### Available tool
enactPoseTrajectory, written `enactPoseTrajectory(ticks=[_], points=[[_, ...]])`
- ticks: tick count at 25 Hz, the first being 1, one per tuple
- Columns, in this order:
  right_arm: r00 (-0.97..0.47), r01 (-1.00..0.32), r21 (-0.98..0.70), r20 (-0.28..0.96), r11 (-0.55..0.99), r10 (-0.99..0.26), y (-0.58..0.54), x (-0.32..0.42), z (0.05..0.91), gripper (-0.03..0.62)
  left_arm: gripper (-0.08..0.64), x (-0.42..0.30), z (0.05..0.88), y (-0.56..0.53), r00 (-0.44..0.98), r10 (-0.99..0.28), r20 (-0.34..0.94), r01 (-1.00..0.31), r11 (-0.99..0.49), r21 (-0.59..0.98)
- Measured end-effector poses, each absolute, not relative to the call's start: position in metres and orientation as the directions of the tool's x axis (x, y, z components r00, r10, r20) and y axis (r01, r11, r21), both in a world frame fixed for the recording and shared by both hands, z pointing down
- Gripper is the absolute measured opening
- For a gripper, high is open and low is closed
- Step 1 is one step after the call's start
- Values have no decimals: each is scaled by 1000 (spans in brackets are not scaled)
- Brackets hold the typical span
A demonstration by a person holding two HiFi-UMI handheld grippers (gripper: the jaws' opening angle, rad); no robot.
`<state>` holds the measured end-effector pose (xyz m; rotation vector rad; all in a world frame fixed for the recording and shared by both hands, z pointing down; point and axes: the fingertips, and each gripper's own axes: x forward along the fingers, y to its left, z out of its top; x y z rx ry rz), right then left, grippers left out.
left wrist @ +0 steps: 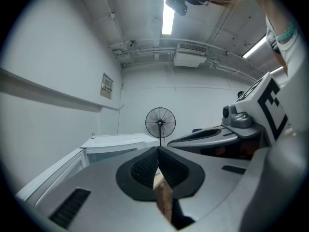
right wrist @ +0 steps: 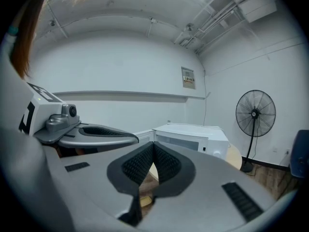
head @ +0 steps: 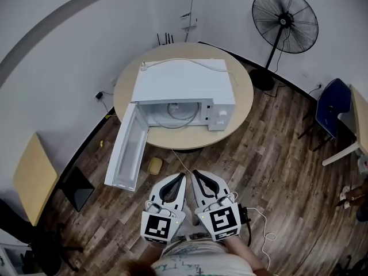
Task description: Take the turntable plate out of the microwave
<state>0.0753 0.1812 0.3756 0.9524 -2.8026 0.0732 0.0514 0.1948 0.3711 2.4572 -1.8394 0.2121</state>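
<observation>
both grippers closed, nothing between the jaws. left gripper (left wrist: 158, 150): pads meet tip to tip in its own view. right gripper (right wrist: 153, 144): same. in the head view they sit side by side, nearly touching, over the wood floor (head: 270, 171), well apart from the round table (head: 244, 105), both pointing at it.

microwave (head: 190, 79) is white and sits on the table. its door (head: 127, 148) is swung fully open toward the left of the head view and hangs past the table edge. turntable plate (head: 183, 112) is inside the cavity, lying flat on its floor, clear glass, untouched. control panel (head: 220, 115) is right of the cavity; any print on it is too small to read. a white cable (head: 190, 62) lies across the microwave top.

writing: each marker cube (head: 158, 226) carries black-and-white square codes. wall notice (right wrist: 188, 77) has print, too small to read.

standing fan (head: 284, 20) is behind the table by the wall. small yellow object (head: 154, 165) is on the floor near the open door.
</observation>
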Motion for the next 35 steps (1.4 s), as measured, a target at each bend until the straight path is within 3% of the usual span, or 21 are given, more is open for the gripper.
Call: enactPoseTrajectory(ticks=[21, 35], points=[[-707, -686, 38, 200, 726, -679, 87, 0, 384, -9, 15, -30, 368, 99, 361, -922, 137, -930, -367, -19], [-747, -648, 15, 177, 761, -640, 52, -23, 377, -9, 15, -46, 370, 67, 310, -940, 139, -947, -318, -36]])
